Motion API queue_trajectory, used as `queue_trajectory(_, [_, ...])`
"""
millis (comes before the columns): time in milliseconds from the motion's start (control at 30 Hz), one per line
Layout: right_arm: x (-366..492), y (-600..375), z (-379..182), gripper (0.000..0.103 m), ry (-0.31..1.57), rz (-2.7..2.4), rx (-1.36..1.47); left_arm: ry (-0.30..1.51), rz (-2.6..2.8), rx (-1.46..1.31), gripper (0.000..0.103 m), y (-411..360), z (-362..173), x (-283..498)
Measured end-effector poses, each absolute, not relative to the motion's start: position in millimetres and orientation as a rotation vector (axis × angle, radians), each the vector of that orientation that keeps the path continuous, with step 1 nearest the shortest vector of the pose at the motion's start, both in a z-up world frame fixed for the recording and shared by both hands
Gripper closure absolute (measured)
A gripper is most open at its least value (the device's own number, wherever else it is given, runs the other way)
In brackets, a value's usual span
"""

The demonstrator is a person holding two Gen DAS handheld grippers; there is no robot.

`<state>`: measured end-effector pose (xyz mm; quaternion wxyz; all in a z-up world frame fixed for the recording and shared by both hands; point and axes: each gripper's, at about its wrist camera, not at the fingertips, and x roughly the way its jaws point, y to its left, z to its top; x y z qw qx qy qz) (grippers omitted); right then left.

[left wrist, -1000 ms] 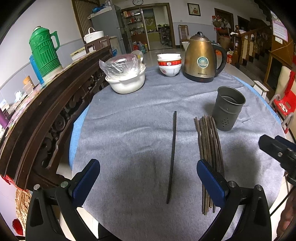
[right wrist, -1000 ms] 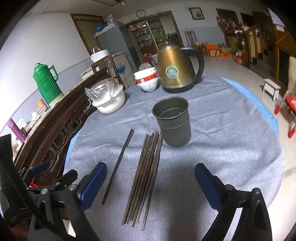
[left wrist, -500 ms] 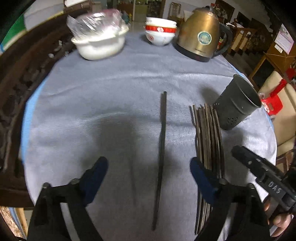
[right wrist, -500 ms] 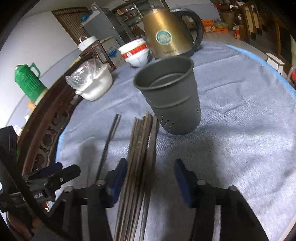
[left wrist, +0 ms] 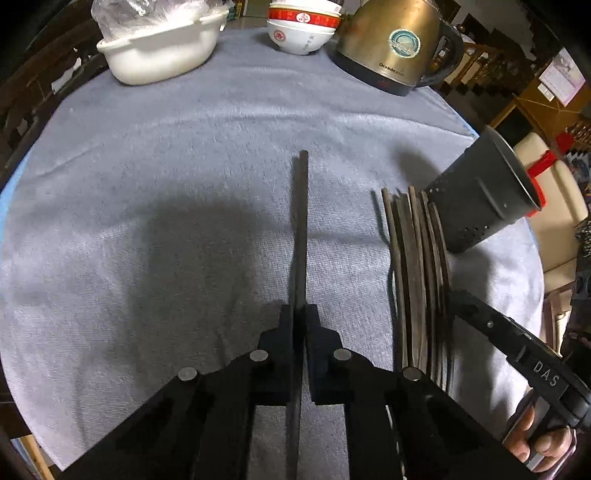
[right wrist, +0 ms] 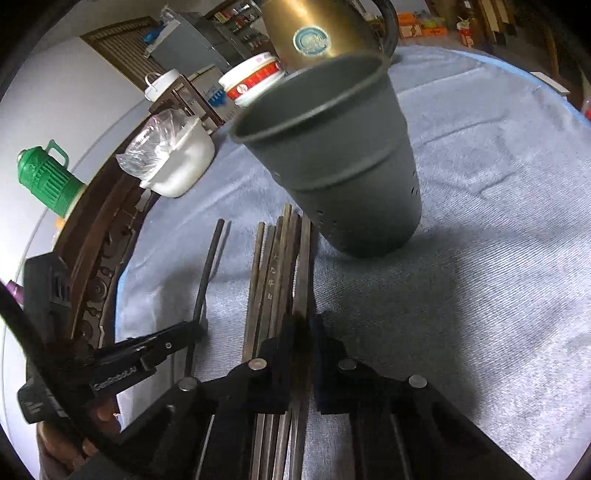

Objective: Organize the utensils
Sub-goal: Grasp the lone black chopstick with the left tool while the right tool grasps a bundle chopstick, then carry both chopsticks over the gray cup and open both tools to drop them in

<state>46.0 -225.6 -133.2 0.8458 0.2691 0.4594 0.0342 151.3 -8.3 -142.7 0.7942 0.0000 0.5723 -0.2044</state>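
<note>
Holding two sticks at once, we are only at the start of tidying up. Our left gripper [left wrist: 300, 314] has its jaws pressed tight on the black chopstick [left wrist: 302, 221], which lies by itself on the gray cloth [left wrist: 166, 166], well to the left of the cup [left wrist: 484, 199]. Our right gripper [right wrist: 304, 328] has its jaws pinched on one stick at the right edge of the bundle of brown chopsticks [right wrist: 280, 266]. That bundle lies flat with its far ends just beside the cup [right wrist: 343, 166].

We think nothing is put away yet. The cup stands upright on the cloth, and as far as we can see no stick pokes out of its top. Both pinched sticks look like they are lying down on the cloth. So we judge that every stick has yet to go into the cup, one or two at a time.

Some things we cannot see well. The inside of the cup is mostly hidden, so we cannot be sure it is empty. The near ends of the sticks go under our grippers and out of sight. We cannot count the brown sticks, since they lie tight together. We also cannot tell if the right jaws caught just one stick or two.

Behind the cup stand a gold kettle [left wrist: 391, 40], red and white bowls [left wrist: 301, 26] and a white pot [left wrist: 162, 51].
</note>
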Motion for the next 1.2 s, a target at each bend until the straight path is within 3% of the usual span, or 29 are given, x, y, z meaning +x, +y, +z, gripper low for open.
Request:
queue_trajectory(200, [32, -237, -134, 0.095, 0.971, 0.058, 0.605, 1.245, -0.491, -0.039, 0.097, 6, -144, 123])
queue_trajectory(367, [32, -246, -133, 0.086, 0.966, 0.087, 0.670, 1.260, -0.523, -0.024, 0.097, 11, -141, 108])
queue_trajectory(400, [34, -245, -133, 0.076, 0.968, 0.091, 0.672, 1.243, -0.523, -0.026, 0.095, 12, -138, 110])
queue_trajectory(467, [38, -243, -134, 0.050, 0.962, 0.102, 0.672, 1.222, -0.496, -0.031, 0.077, 15, -132, 117])
queue_trajectory(500, [40, -241, -134, 0.037, 0.948, 0.098, 0.674, 1.210, -0.487, -0.043, 0.072, 16, -129, 124])
queue_trajectory(567, [44, -237, -135, 0.042, 0.928, 0.091, 0.654, 1.206, -0.479, -0.043, 0.071, 13, -127, 137])
queue_trajectory(600, [48, -235, -138, 0.058, 0.943, 0.086, 0.649, 1.214, -0.474, -0.038, 0.071, 10, -129, 142])
queue_trajectory(633, [53, -234, -143, 0.067, 0.971, 0.088, 0.661, 1.223, -0.471, -0.032, 0.071, 7, -131, 147])
queue_trajectory(700, [60, -235, -144, 0.073, 0.966, 0.090, 0.678, 1.246, -0.459, -0.016, 0.071, -1, -138, 158])
queue_trajectory(733, [63, -237, -145, 0.085, 0.973, 0.085, 0.683, 1.259, -0.454, -0.011, 0.074, -4, -143, 163])
queue_trajectory(800, [64, -239, -147, 0.095, 0.981, 0.094, 0.702, 1.250, -0.442, -0.007, 0.087, -12, -148, 169])
queue_trajectory(833, [63, -239, -146, 0.097, 0.977, 0.101, 0.696, 1.263, -0.456, -0.013, 0.096, -14, -151, 170])
queue_trajectory(1000, [51, -233, -130, 0.097, 0.946, 0.155, 0.661, 1.220, -0.463, -0.002, 0.097, -9, -139, 158])
queue_trajectory(1200, [20, -226, -81, 0.097, 0.818, 0.298, 0.617, 1.066, -0.541, -0.024, 0.097, 0, -72, 132])
